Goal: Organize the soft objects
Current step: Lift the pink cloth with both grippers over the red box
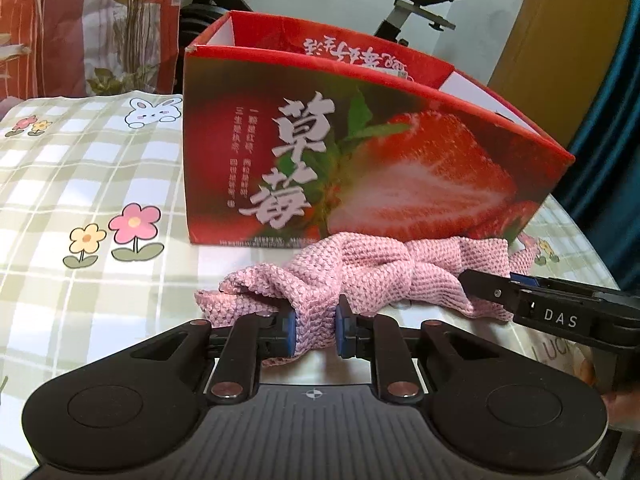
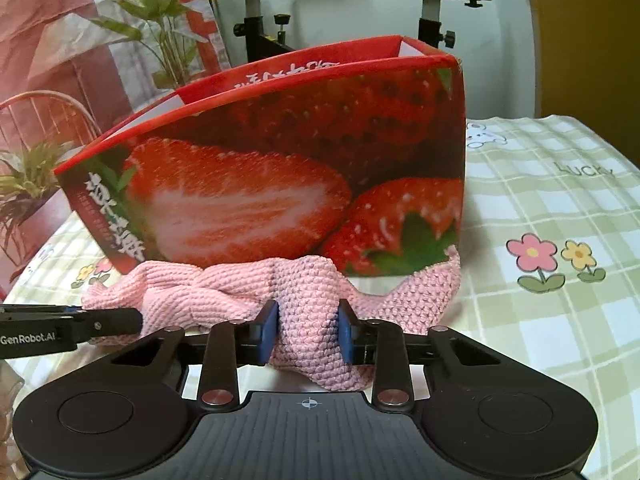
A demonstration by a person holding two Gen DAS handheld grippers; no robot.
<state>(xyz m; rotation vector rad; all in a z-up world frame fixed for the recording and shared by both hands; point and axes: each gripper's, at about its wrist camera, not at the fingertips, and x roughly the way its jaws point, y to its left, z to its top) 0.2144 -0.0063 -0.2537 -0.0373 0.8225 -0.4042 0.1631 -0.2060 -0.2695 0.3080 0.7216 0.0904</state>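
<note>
The left gripper is pinching a bunched fold of the pink knitted cloth between its blue pads, the jaws standing narrow with the fabric squeezed tight between them. The right gripper is clamping another raised fold of the same pink knitted cloth, its blue pads pressing in from both sides and standing a little wider apart than the left pair. Both grippers are pointing forward and downward at the tabletop, side by side, each one's fingers showing at the edge of the other's view. The cloth is lying crumpled on the checked tablecloth printed with flowers and rabbits, stretched along the foot of the red strawberry box and touching its front wall. The box is standing open at the top. An exercise bike is standing behind the table.
</note>
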